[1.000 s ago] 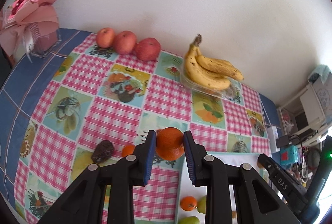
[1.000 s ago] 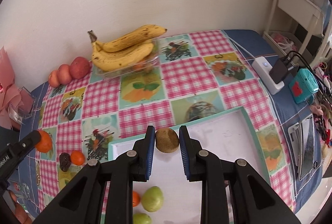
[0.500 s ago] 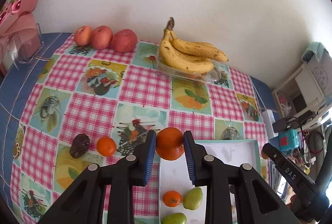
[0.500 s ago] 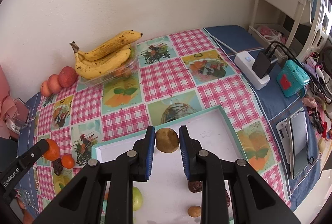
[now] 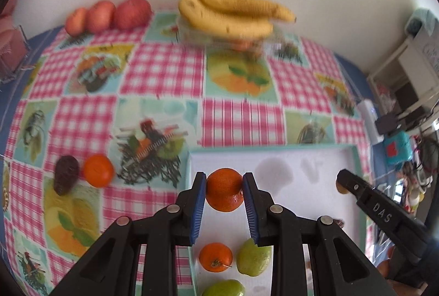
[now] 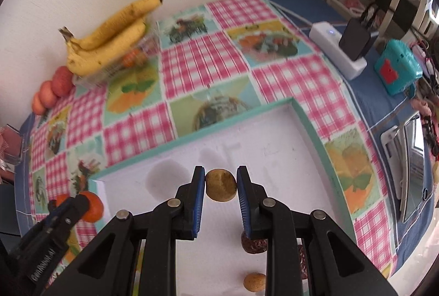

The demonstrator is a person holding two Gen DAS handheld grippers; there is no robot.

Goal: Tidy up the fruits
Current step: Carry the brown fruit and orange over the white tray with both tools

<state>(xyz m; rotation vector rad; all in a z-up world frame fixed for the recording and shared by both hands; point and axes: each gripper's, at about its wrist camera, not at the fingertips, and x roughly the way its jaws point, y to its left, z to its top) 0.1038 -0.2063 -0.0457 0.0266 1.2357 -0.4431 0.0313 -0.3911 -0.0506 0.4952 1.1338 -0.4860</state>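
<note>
Item: left gripper (image 5: 224,187) clamped on orange (image 5: 224,189), right gripper (image 6: 221,185) clamped on brown fruit (image 6: 221,185), both now carried over tray (image 5: 301,149), frame centre — ready for placement.

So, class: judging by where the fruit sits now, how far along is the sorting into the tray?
Done: a small orange and two green fruits already lie in the white tray.
In hand: the left gripper holds an orange over the tray; the right gripper holds a brown fruit.
Left: a loose orange and a dark fruit on the tablecloth.
</note>
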